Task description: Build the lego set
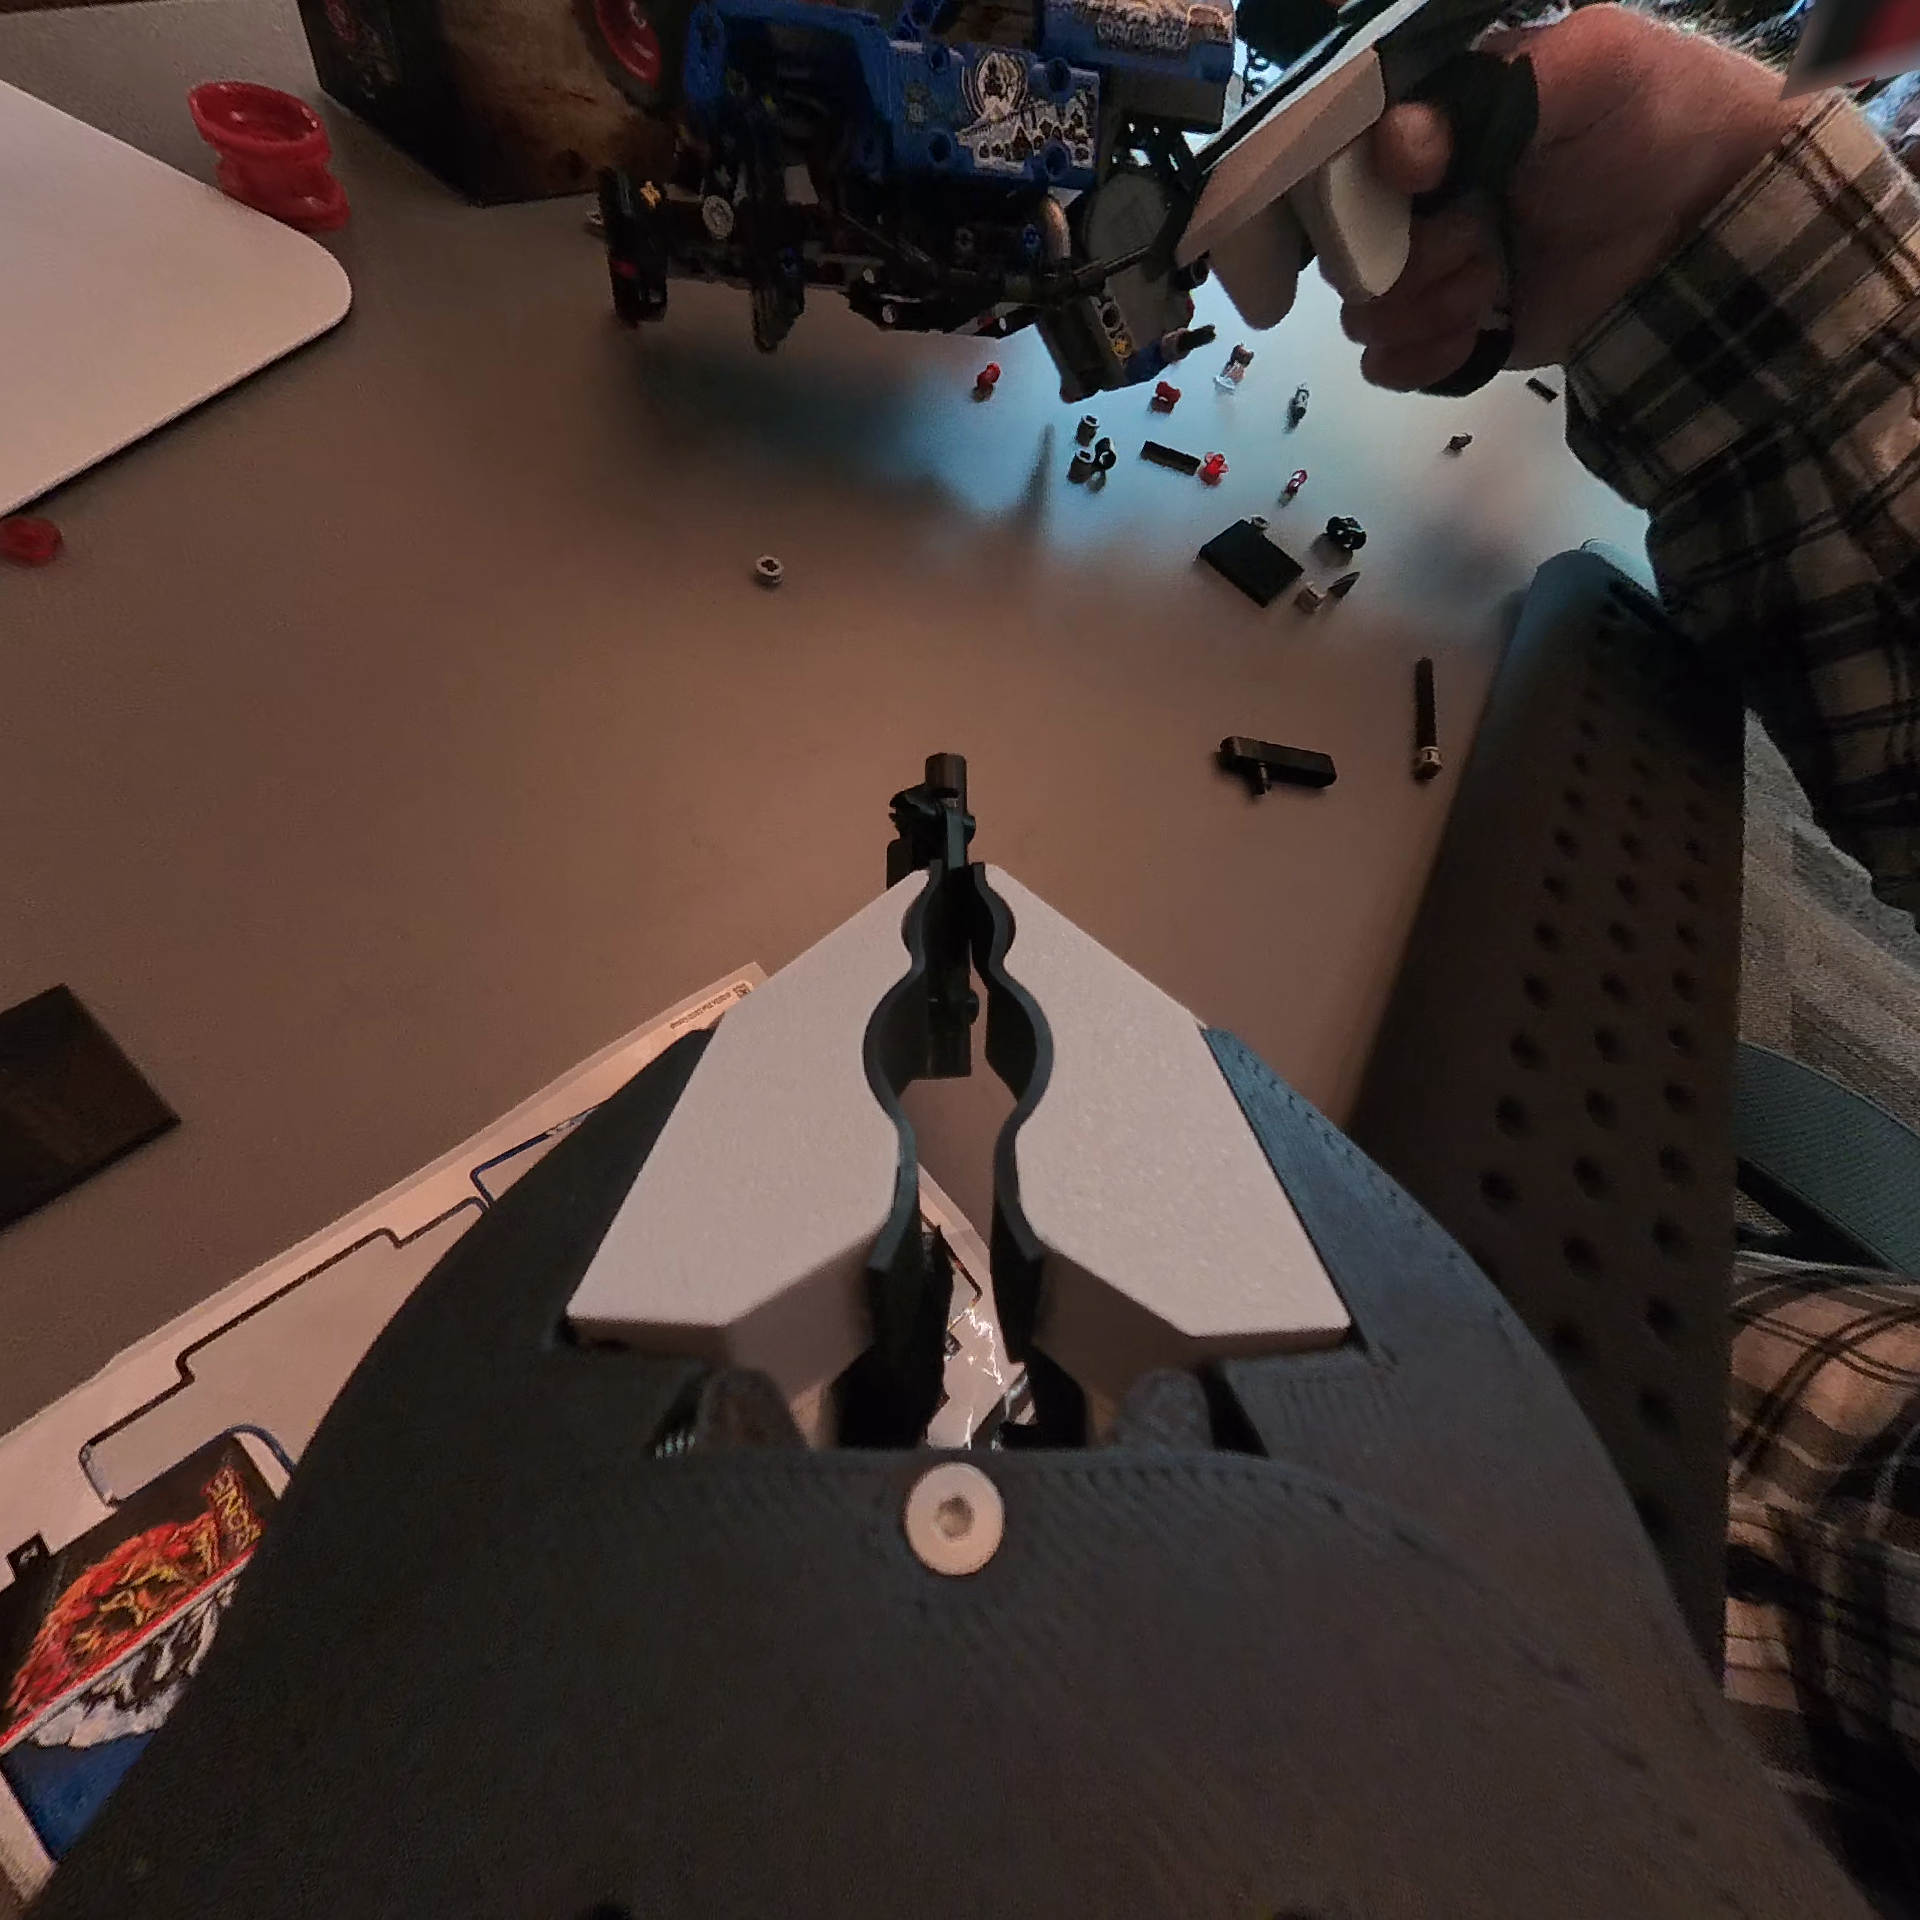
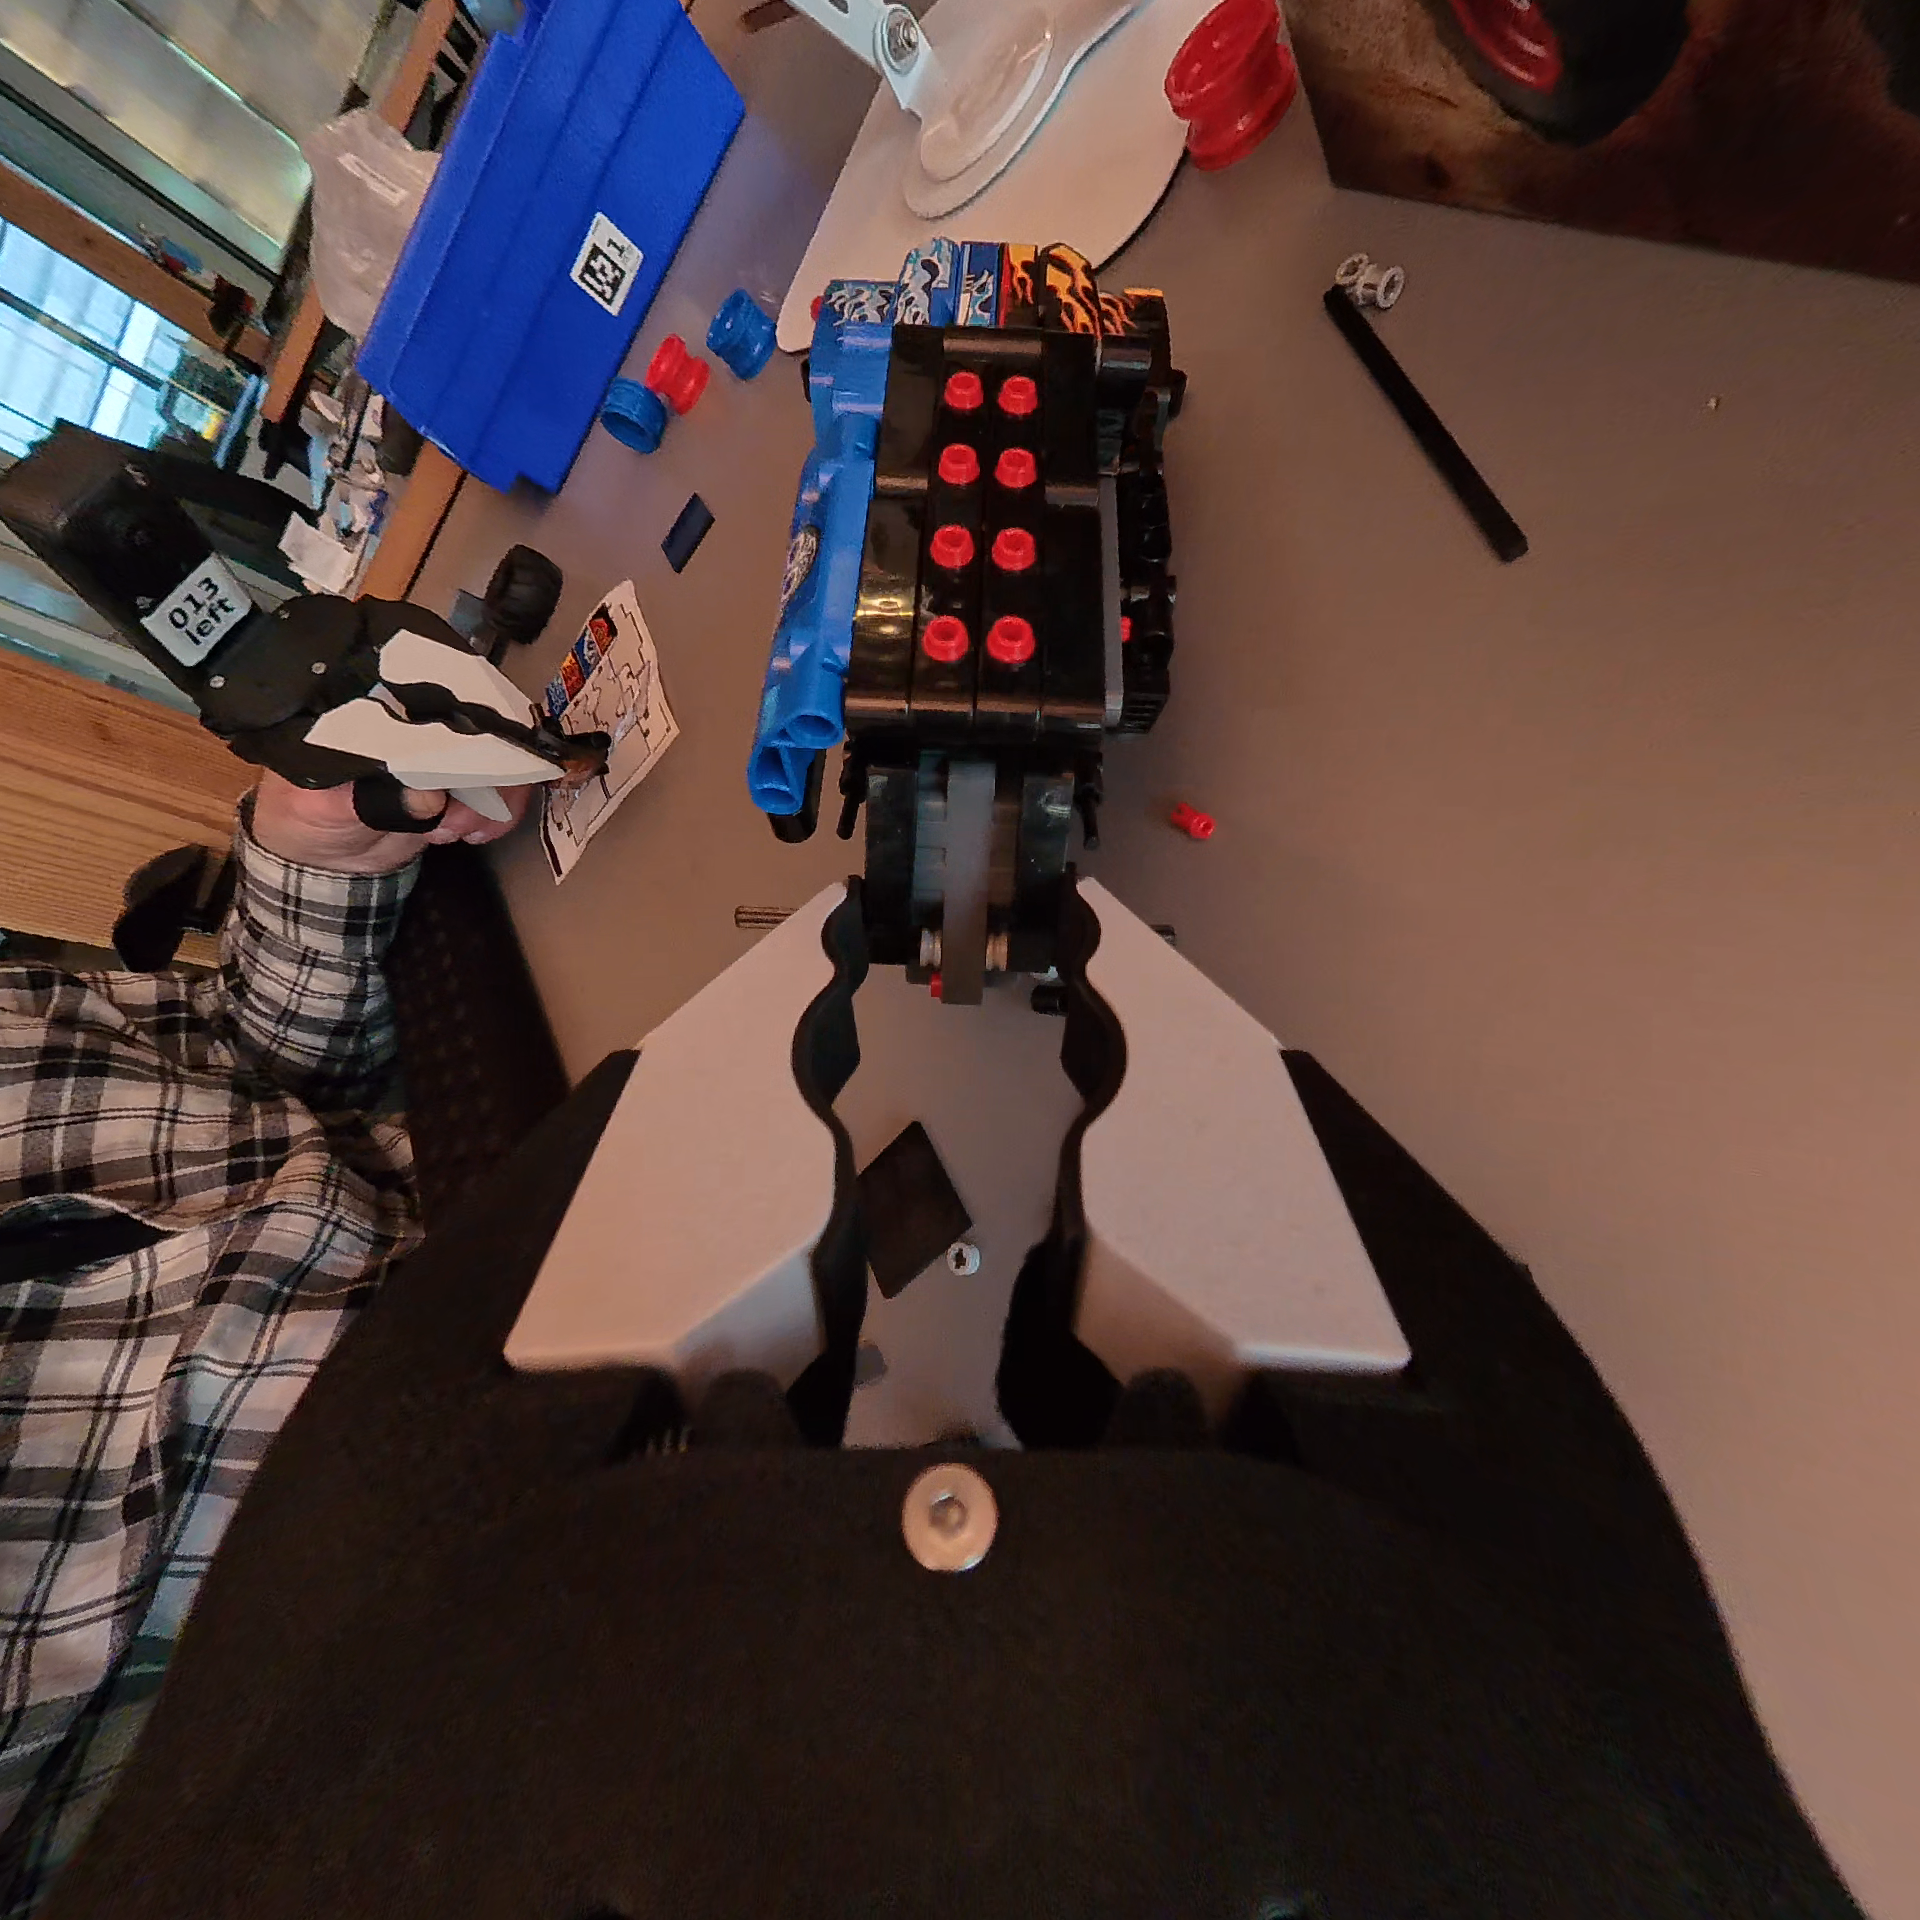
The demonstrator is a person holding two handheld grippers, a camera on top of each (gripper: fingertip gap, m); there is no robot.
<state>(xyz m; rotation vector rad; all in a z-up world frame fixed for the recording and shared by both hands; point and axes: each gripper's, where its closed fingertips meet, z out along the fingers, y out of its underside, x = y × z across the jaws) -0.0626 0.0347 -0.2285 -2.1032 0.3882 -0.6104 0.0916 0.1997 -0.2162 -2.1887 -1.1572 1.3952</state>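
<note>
My left gripper (image 1: pixel 948 883) is shut on a small black lego piece (image 1: pixel 940 821) and holds it above the grey table (image 1: pixel 468 675). It also shows far left in the right wrist view (image 2: pixel 551 753). My right gripper (image 2: pixel 961 920) is shut on the rear end of the blue and black lego truck model (image 2: pixel 977 540), whose black top carries several red studs. In the left wrist view the model (image 1: pixel 904 177) hangs above the table at the top, with the right gripper (image 1: pixel 1195 249) on it. Loose small pieces (image 1: pixel 1174 457) lie scattered under it.
A sticker sheet (image 1: pixel 260 1351) lies under my left gripper. A red wheel hub (image 1: pixel 270 151), a dark box (image 1: pixel 468 94) and a white stand base (image 1: pixel 156 291) sit at the far side. A blue bin (image 2: pixel 551 239), blue and red hubs (image 2: pixel 675 379) and a long black beam (image 2: pixel 1423 426) lie around. A perforated chair back (image 1: pixel 1579 987) stands at the right. Left tips to right tips: about 25 centimeters.
</note>
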